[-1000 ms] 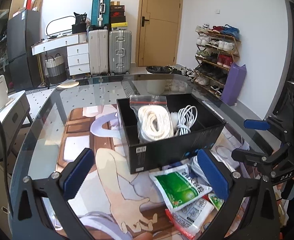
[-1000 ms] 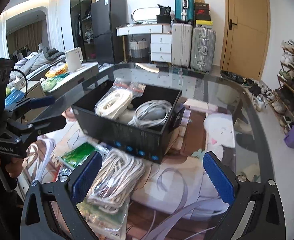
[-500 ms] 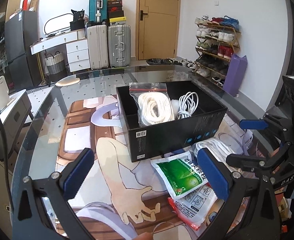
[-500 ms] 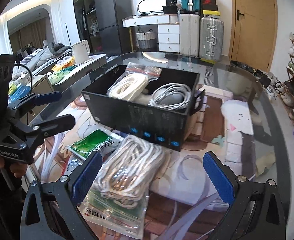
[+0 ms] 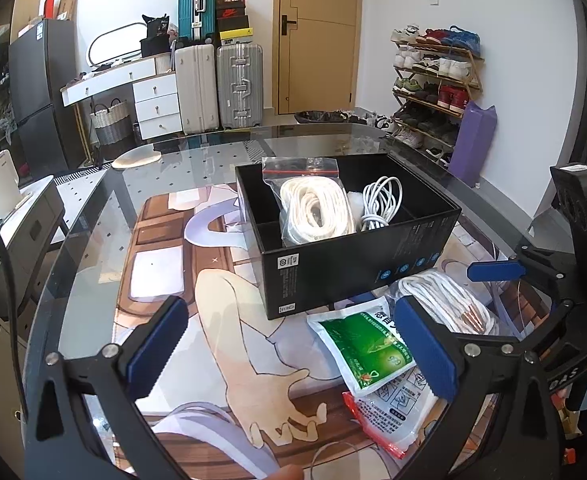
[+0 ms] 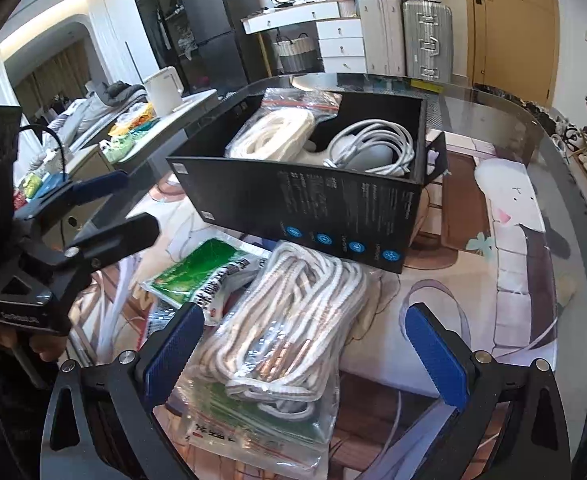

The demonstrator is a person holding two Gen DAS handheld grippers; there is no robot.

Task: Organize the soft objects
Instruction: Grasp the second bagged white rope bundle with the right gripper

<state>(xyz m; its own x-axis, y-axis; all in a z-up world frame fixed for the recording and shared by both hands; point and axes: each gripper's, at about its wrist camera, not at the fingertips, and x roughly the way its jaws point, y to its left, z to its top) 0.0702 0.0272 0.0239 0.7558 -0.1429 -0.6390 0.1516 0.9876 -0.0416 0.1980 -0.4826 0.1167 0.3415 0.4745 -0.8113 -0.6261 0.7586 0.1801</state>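
Right now the right hand-held gripper [image 6: 297, 348] hangs over a bagged rope [image 6: 293, 320] lying on the desk [image 6: 533, 128], its fingers spread wide apart and holding nothing, one pad on either side of the coil. The rope sits straight ahead of it and just short of the black box [image 6: 305, 208], touching a green packet [image 6: 197, 272] to its left. Inside the box, beyond the near wall, another bagged rope [image 6: 269, 136] and a white cable [image 6: 373, 148] already lie side by side.

The left hand-held gripper [image 5: 293, 350] is likewise open and empty, parked over the printed mat [image 5: 229, 320] with the green packet just ahead to its right.

So the step in hand looks like the pick of the loose rope. I'd say the next move calls for lowering the right fingers around the bundle's middle, closing on bag and coil together, then lifting it over the near wall into the box. The slippery bag may let the rope sag out of the grip.
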